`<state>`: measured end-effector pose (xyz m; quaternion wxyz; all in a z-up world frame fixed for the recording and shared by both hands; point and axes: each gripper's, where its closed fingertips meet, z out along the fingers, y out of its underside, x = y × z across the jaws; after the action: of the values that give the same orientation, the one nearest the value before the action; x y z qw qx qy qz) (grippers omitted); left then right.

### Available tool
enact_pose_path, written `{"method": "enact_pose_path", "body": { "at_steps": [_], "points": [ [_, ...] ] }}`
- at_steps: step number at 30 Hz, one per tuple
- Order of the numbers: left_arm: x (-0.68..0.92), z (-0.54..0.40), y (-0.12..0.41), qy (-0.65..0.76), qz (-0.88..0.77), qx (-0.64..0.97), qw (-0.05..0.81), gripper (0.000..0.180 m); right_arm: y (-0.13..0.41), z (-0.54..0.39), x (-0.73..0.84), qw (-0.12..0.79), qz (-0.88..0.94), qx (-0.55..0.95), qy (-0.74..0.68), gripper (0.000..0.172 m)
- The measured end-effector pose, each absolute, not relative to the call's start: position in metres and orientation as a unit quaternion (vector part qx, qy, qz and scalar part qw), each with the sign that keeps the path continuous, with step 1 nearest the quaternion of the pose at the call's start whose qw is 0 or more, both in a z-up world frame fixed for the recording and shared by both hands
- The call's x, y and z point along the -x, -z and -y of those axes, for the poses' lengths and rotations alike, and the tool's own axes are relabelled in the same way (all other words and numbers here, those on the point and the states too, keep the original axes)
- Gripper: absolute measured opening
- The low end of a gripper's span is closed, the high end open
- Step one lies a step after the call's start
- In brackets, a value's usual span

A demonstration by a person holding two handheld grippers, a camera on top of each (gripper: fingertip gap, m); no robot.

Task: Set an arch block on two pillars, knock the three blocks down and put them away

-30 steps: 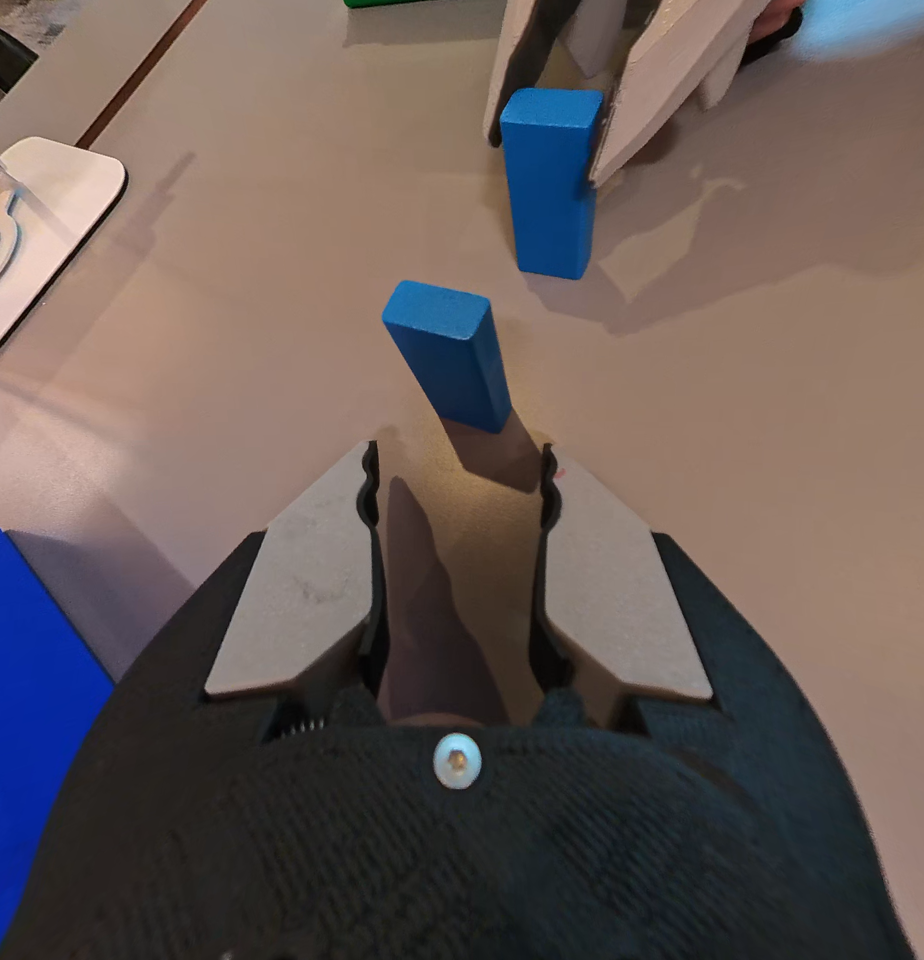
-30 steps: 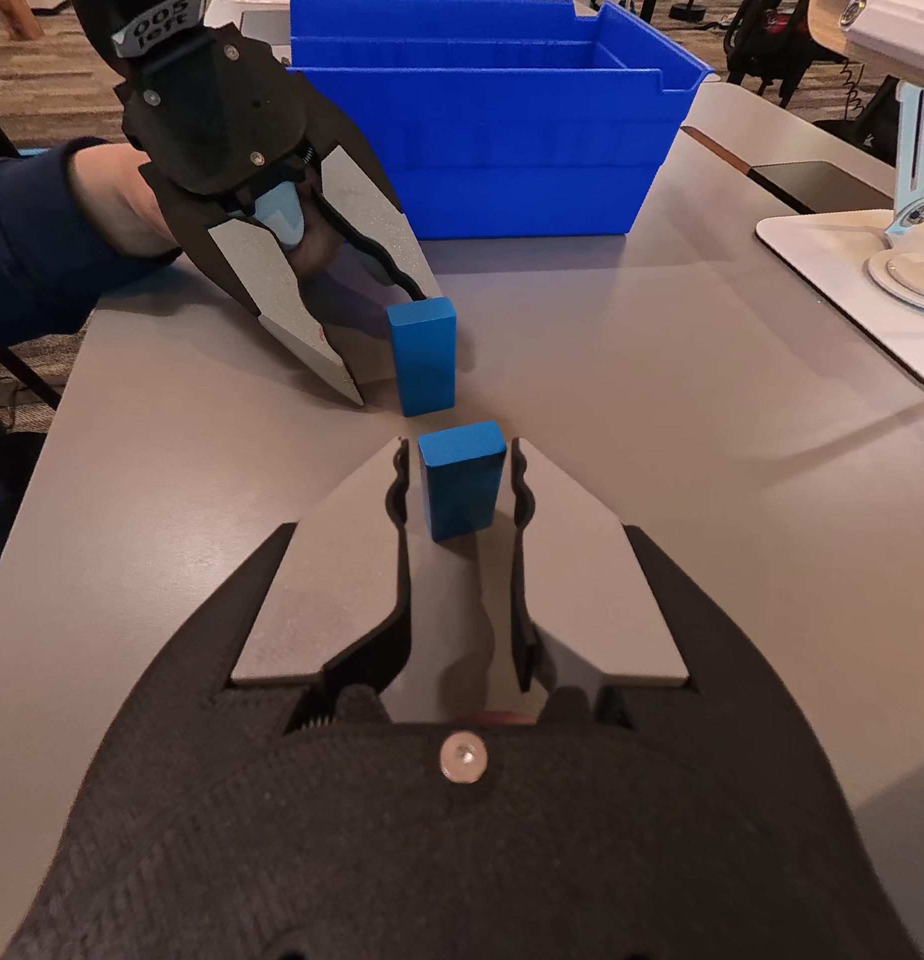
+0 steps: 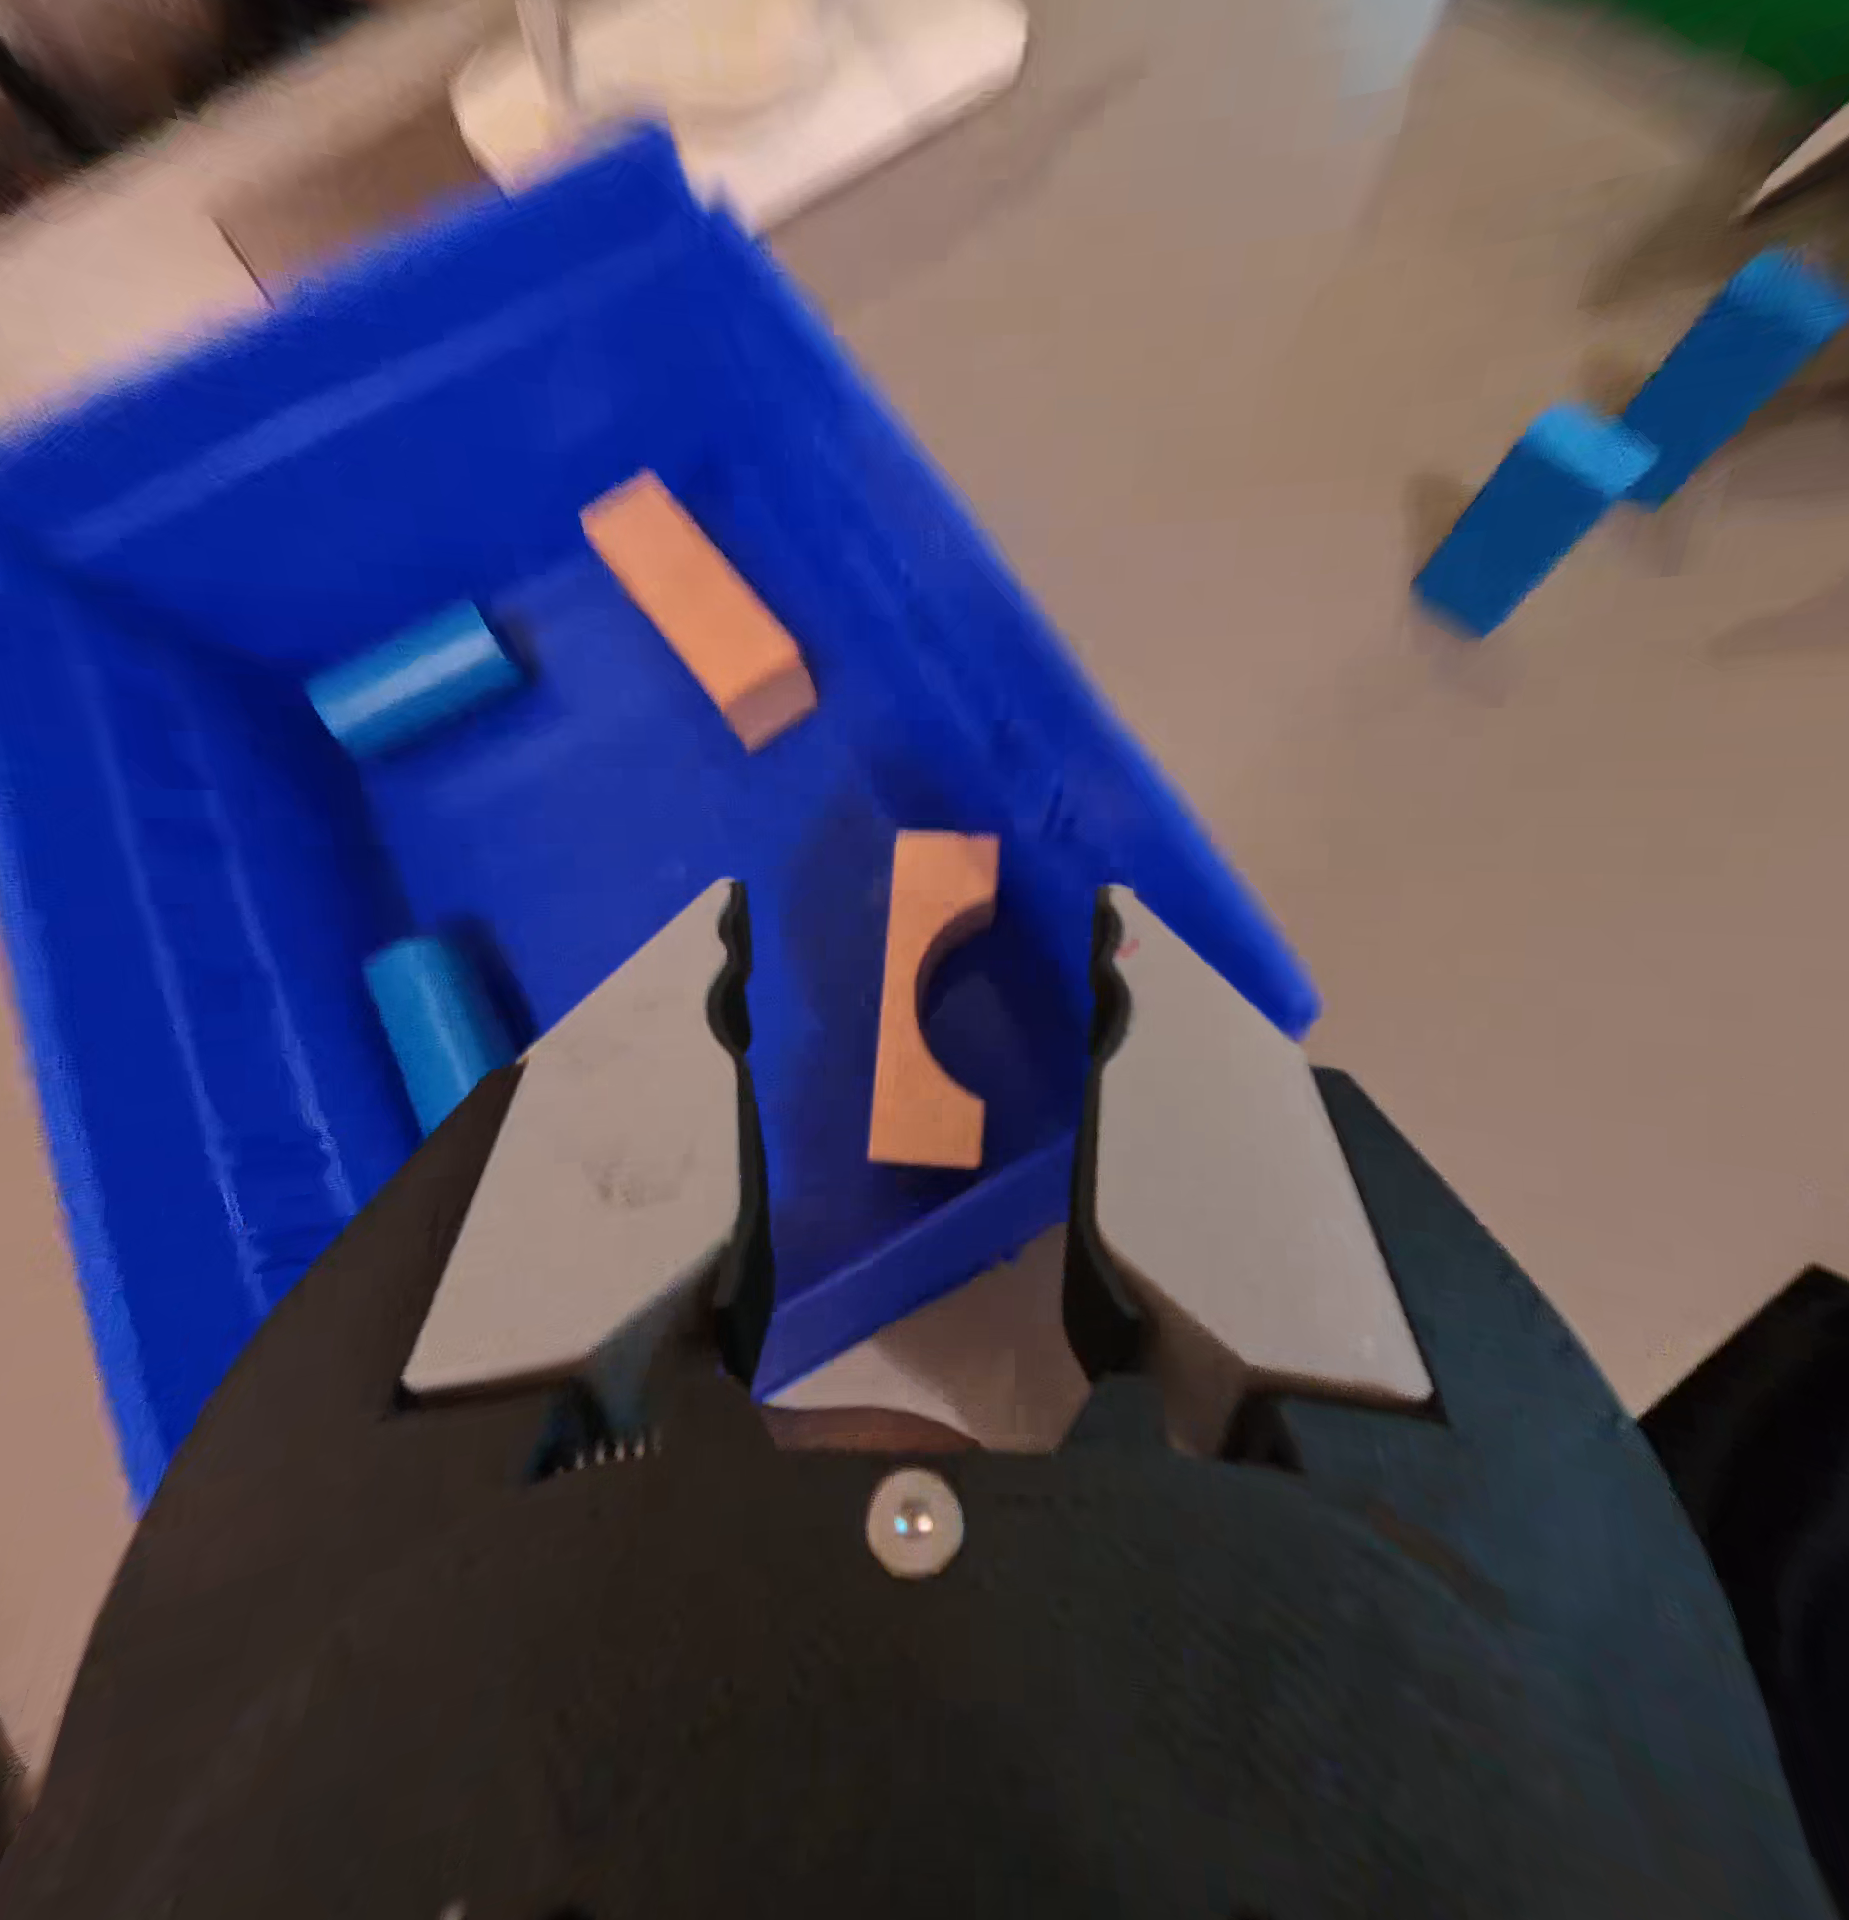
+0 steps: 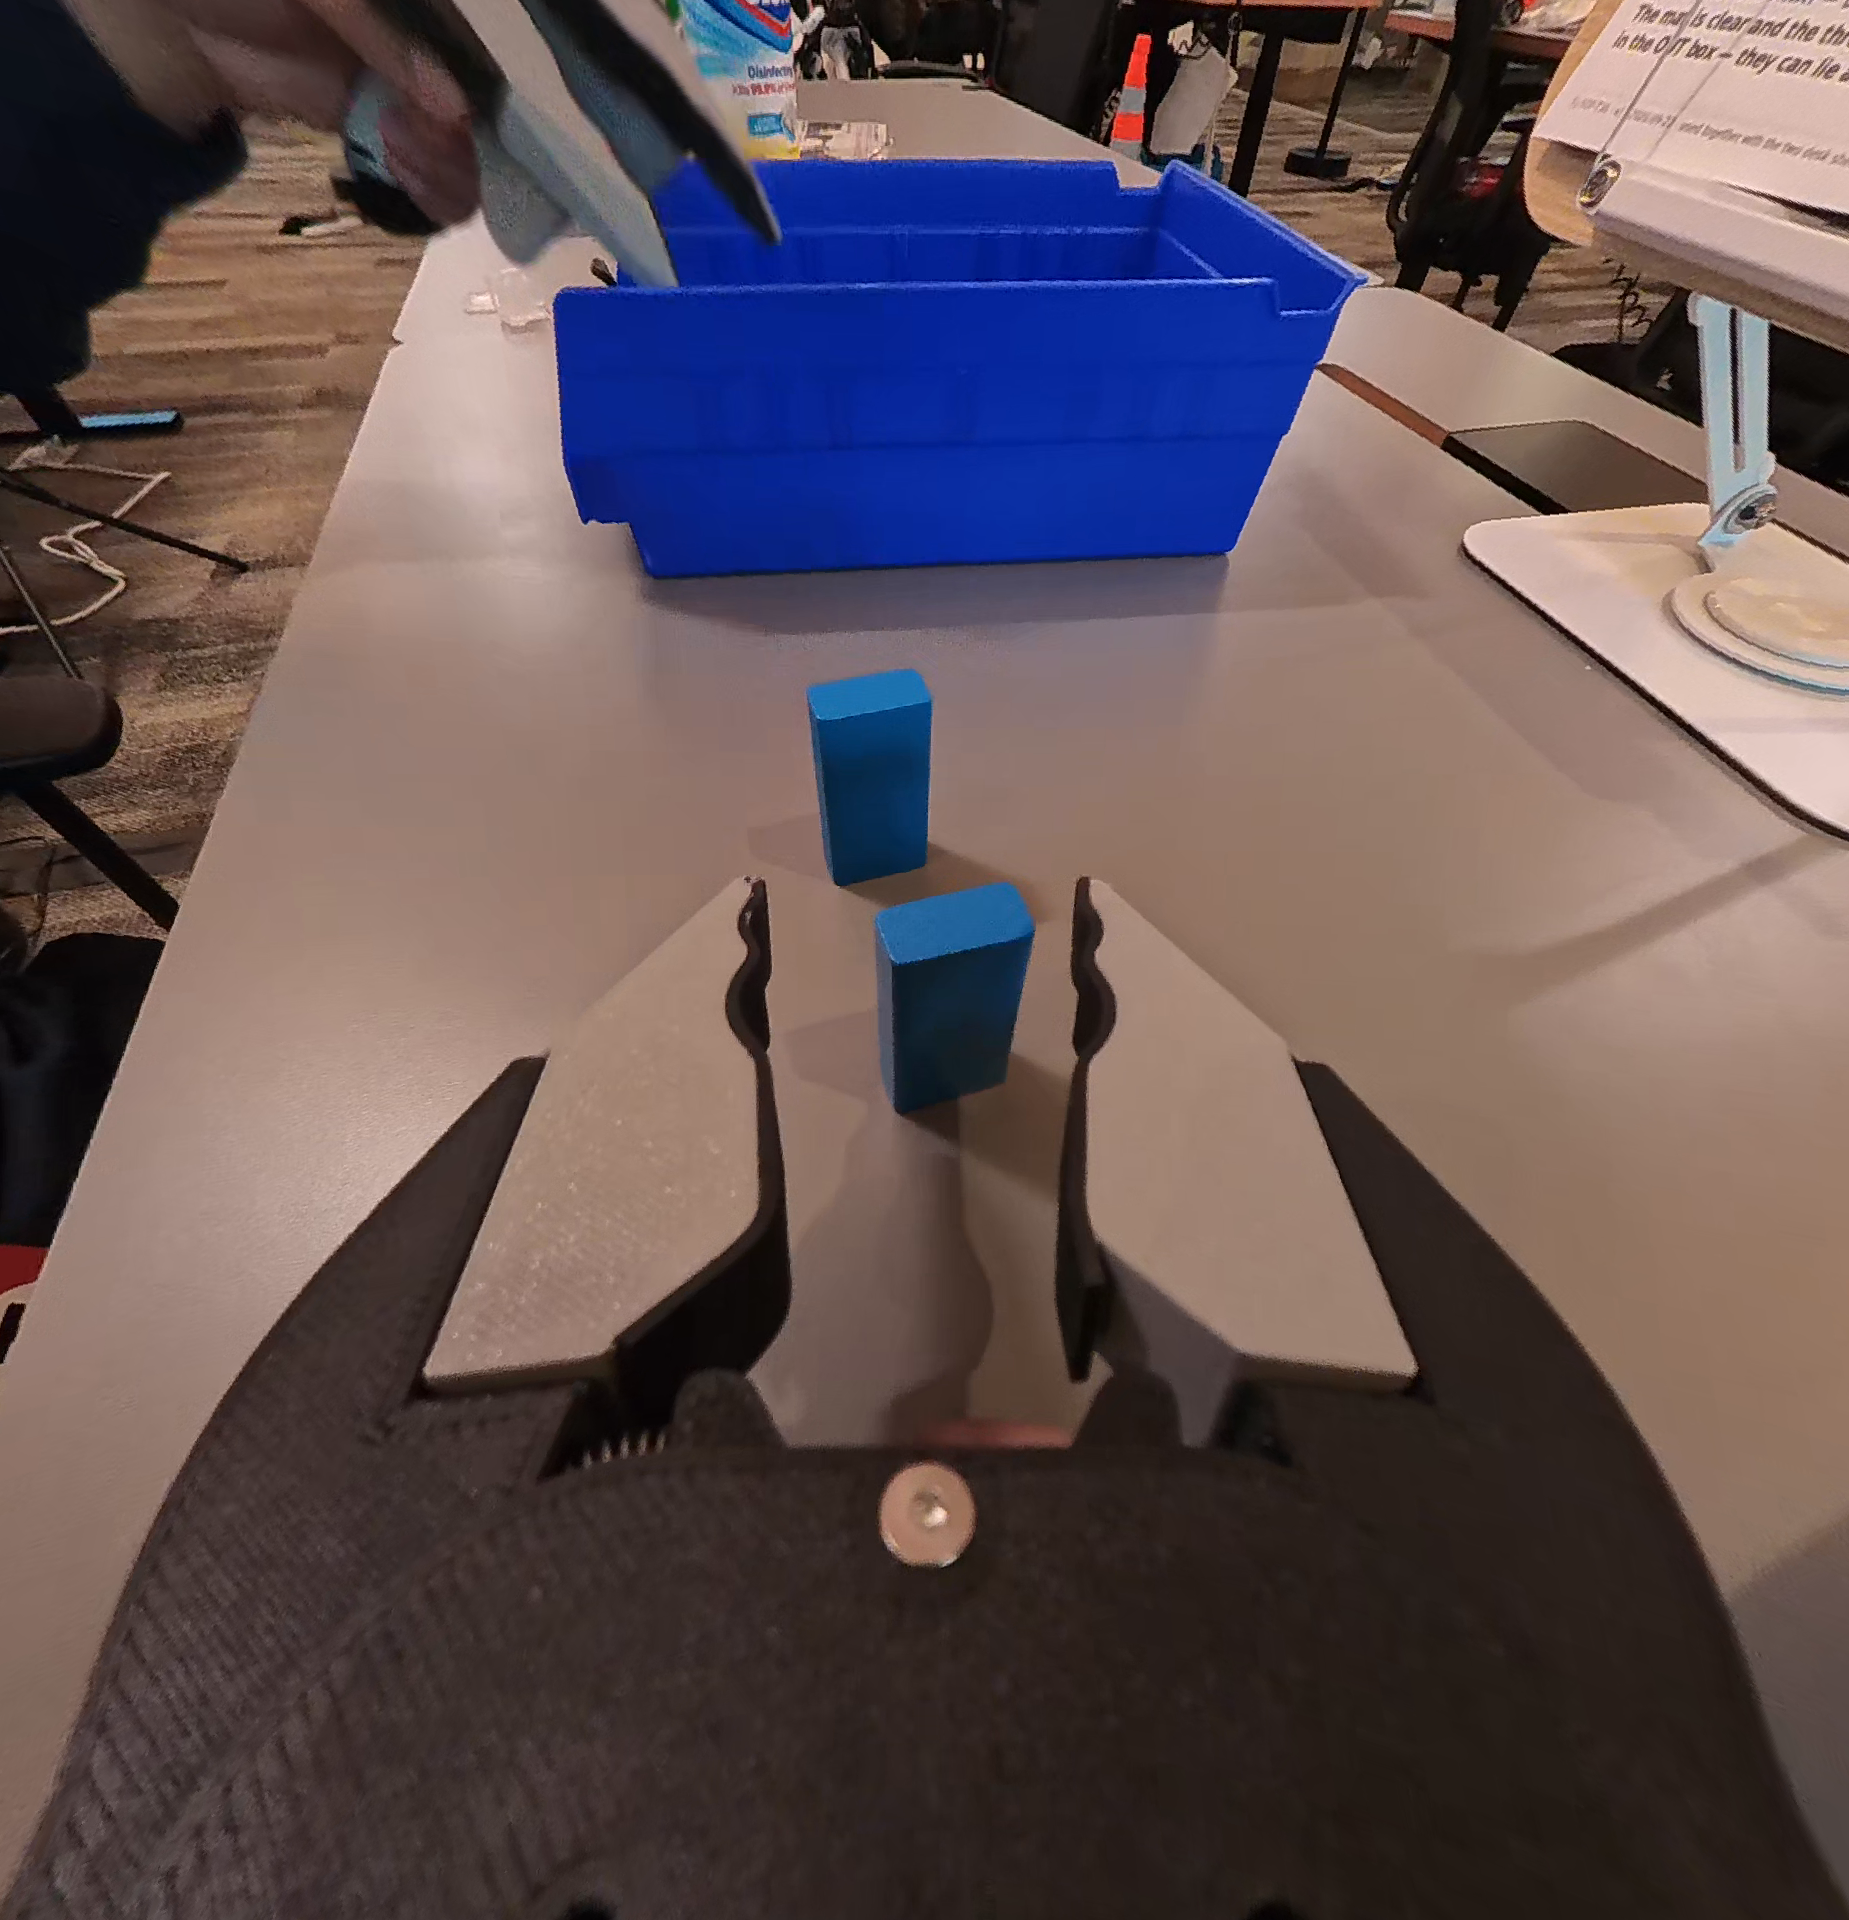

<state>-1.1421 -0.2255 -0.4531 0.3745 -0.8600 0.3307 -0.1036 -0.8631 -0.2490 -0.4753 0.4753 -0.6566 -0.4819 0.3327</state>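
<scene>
**A:** Left wrist view: we have the left gripper [image 3: 915, 914] above the blue bin [image 3: 1138, 790], jaws wide apart, nothing between the pads. The picture is blurred.

**B:** Where's the arch block?

**A:** The arch block [image 3: 925, 997], tan wood, lies flat on the bin floor, under the gap between our fingers and apart from both pads. A tan flat block [image 3: 696, 603] lies farther in, and two blue cylinders [image 3: 411, 675] lie along the left wall.

**B:** Pillars?

**A:** We see both pillars standing upright on the grey table [image 4: 1315, 883]. The near pillar [image 4: 951, 997] stands between the right gripper's [image 4: 918, 904] fingers. There is a clear gap on each side, so the pads don't press on it and the jaws are open. The far pillar [image 4: 870, 774] is just beyond it, slightly left, close but apart.

**B:** Bin in that view?

**A:** It is at the far end of the table, well behind the pillars. The left gripper's fingers hang over its left rim, with a hand behind them. A white stand base [image 4: 1730, 613] sits on the right of the table.
</scene>
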Motion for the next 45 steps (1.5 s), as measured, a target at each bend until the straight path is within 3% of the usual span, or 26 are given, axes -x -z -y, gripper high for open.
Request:
{"method": "enact_pose_path", "body": {
  "at_steps": [5, 9, 17, 19, 29, 32, 37, 45],
  "points": [
    [1.157, 0.215, 0.508, 0.071, -0.345, 0.893, 0.279, 0.054, 0.471, 0.248, 0.861, 0.481, 0.475, 0.654, -0.339, 0.056],
    [1.145, 0.218, 0.518, 0.109, -0.364, 0.895, 0.232, 0.008, 0.468, 0.25, 0.861, 0.484, 0.476, 0.651, -0.341, 0.055],
    [1.154, 0.219, 0.515, 0.049, -0.391, 0.892, 0.221, 0.008, 0.459, 0.256, 0.863, 0.494, 0.481, 0.636, -0.347, 0.056],
    [1.157, 0.22, 0.514, 0.057, -0.382, 0.896, 0.219, 0.017, 0.459, 0.257, 0.863, 0.492, 0.482, 0.636, -0.348, 0.056],
    [1.165, 0.219, 0.524, 0.012, -0.407, 0.895, 0.182, 0.008, 0.46, 0.258, 0.863, 0.49, 0.482, 0.637, -0.349, 0.055],
    [1.173, 0.208, 0.512, -0.052, -0.423, 0.88, 0.212, 0.008, 0.458, 0.259, 0.863, 0.491, 0.481, 0.635, -0.353, 0.055],
    [1.173, 0.186, 0.458, -0.153, -0.436, 0.817, 0.344, 0.008, 0.452, 0.265, 0.865, 0.493, 0.484, 0.625, -0.363, 0.055],
    [1.104, 0.22, 0.346, -0.354, -0.501, 0.542, 0.575, 0.007, 0.429, 0.281, 0.868, 0.502, 0.475, 0.593, -0.413, 0.058]
  ]
}}
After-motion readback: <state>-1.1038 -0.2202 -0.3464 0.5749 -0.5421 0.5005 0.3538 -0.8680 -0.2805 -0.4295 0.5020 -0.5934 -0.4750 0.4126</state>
